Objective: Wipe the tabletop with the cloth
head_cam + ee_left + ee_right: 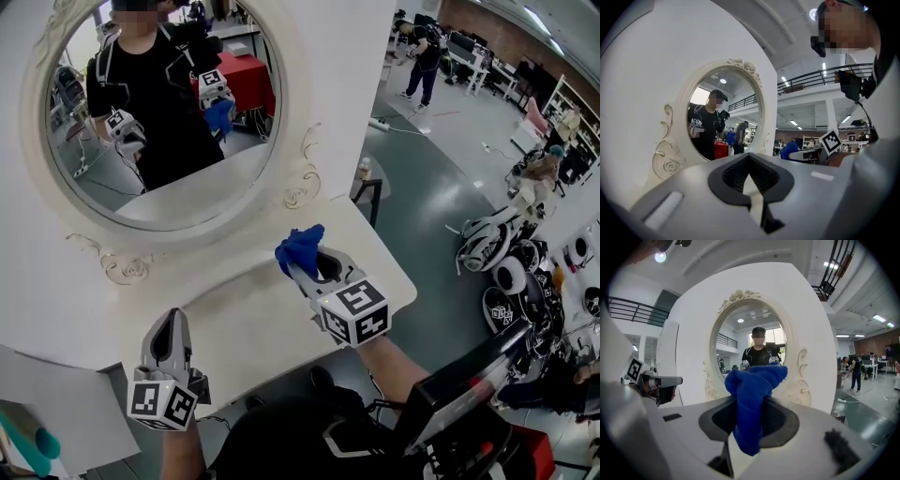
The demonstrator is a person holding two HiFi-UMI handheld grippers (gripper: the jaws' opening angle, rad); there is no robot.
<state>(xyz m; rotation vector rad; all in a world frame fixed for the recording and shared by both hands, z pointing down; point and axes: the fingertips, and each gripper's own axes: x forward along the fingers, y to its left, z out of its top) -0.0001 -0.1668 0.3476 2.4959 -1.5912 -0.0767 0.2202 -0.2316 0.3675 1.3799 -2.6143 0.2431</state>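
I am holding one cloth (300, 247), a deep blue one with a soft, fuzzy nap, and it is bunched into a thick wad rather than spread flat. In the right gripper view the cloth (752, 399) is running as a folded band between the two dark pads. Its upper end is bulging into a rounded knot above them and its lower end is hanging in a blunt point. My right gripper (298, 269) is pinching it with the jaws closed against the fabric on both sides. The cloth is sitting at the tips of that gripper, over the back part of the white tabletop (246, 323) and close to the foot of the mirror (159, 103). I cannot tell whether it is touching the surface.

My left gripper (172, 319) is hovering over the near edge of the tabletop, well apart from the cloth. In the left gripper view its jaws (750, 177) are drawn together with nothing between them.

Counting what I am seeing: one blue cloth, two grippers, two marker cubes, one on each gripper (354, 312) (161, 403), one pale tabletop with a rounded edge, and one oval mirror in an ornate cream frame. The mirror's glass is showing a person in black with both grippers raised, and a small blue patch at one of them.
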